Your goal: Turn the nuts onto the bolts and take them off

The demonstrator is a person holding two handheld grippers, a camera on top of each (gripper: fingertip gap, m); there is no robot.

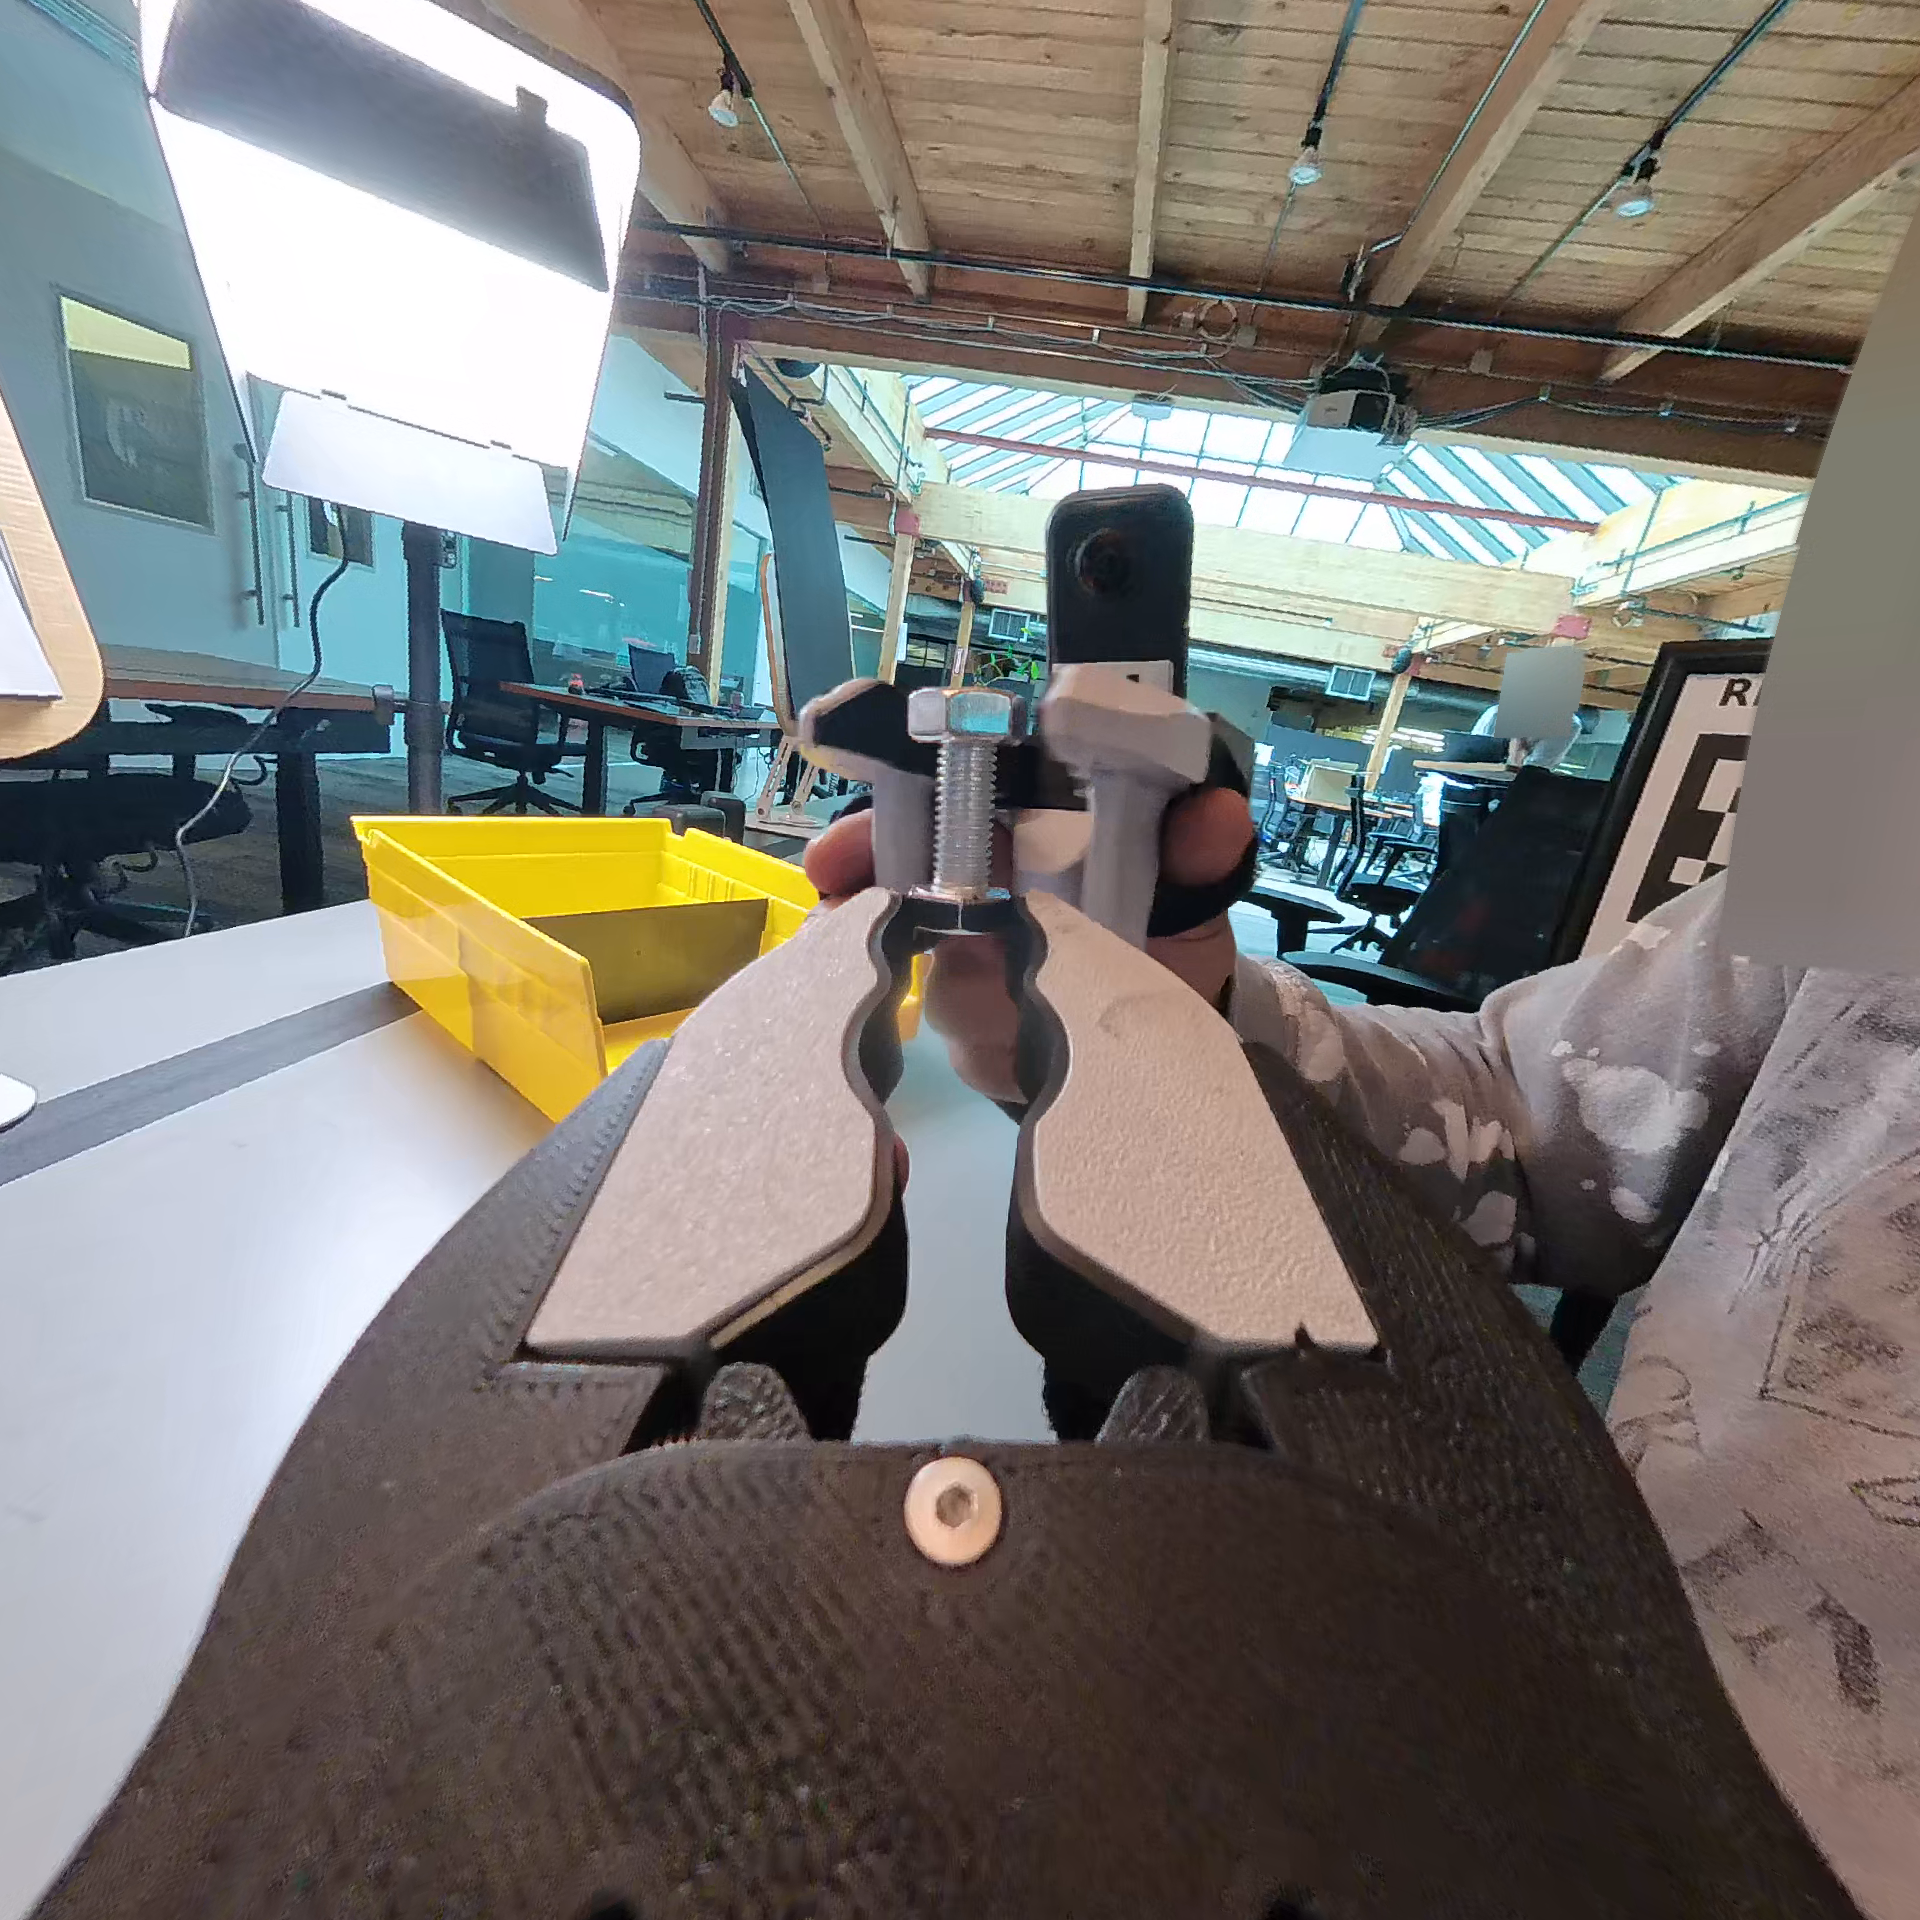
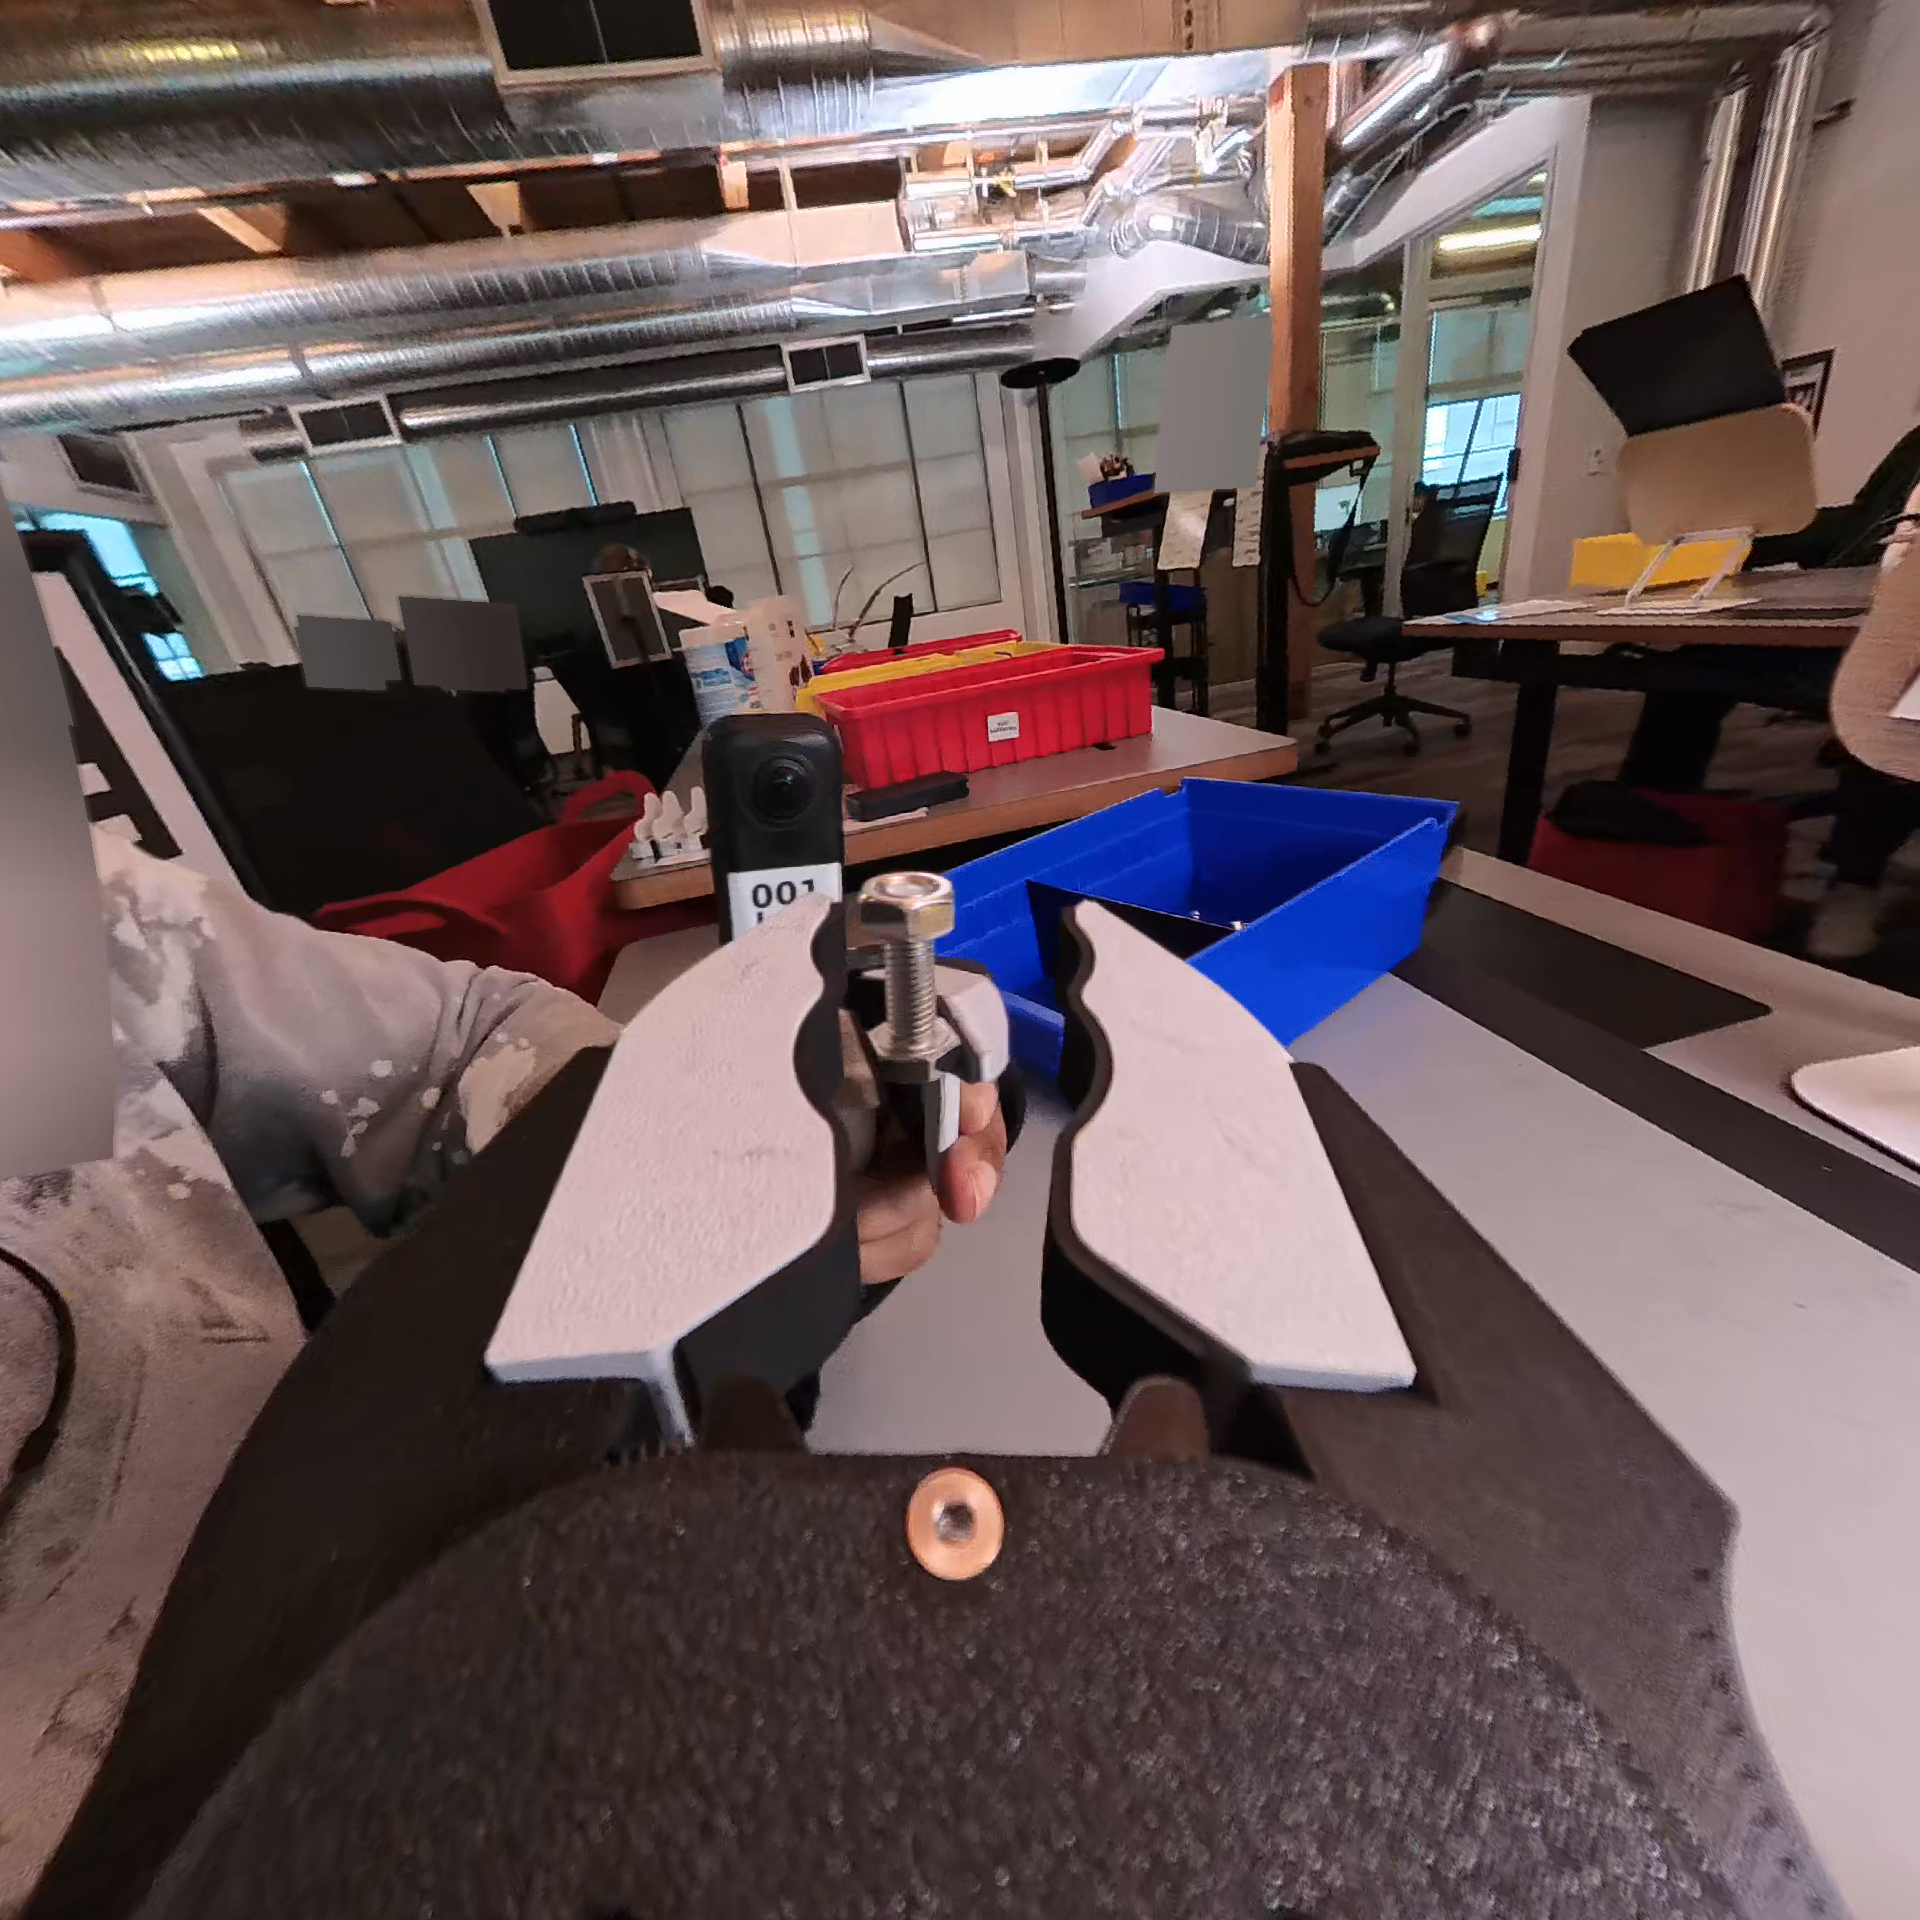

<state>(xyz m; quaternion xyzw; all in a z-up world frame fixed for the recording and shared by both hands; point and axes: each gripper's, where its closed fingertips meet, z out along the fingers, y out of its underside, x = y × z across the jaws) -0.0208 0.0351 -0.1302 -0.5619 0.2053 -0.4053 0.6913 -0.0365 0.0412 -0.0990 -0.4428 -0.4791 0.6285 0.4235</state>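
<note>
Left claw point(image 1: 961, 920) clamps the bolt point(image 1: 964, 821) head; right claw point(image 2: 951, 940) gapes around the nut point(image 2: 906, 902) atop the bolt, above the tabletop point(image 2: 1558, 1226).

Left gripper point(image 1: 961, 920): raised off table, pointing forward, fingers point(image 1: 758, 1122) drawn in, tips pinching something small between them. Bare fingertips of left hand point(image 2: 935, 1174) curled round handle under it.

Right gripper point(image 2: 951, 940): raised, facing left gripper tip to tip, fingers point(image 2: 1205, 1174) spread, clear gap between tips, nothing gripped. In left wrist view its fingers stand either side of left gripper's load, contact unclear. Right hand point(image 1: 1195, 862) in fingerless black glove wraps handle; grey mottled sleeve behind.
</note>
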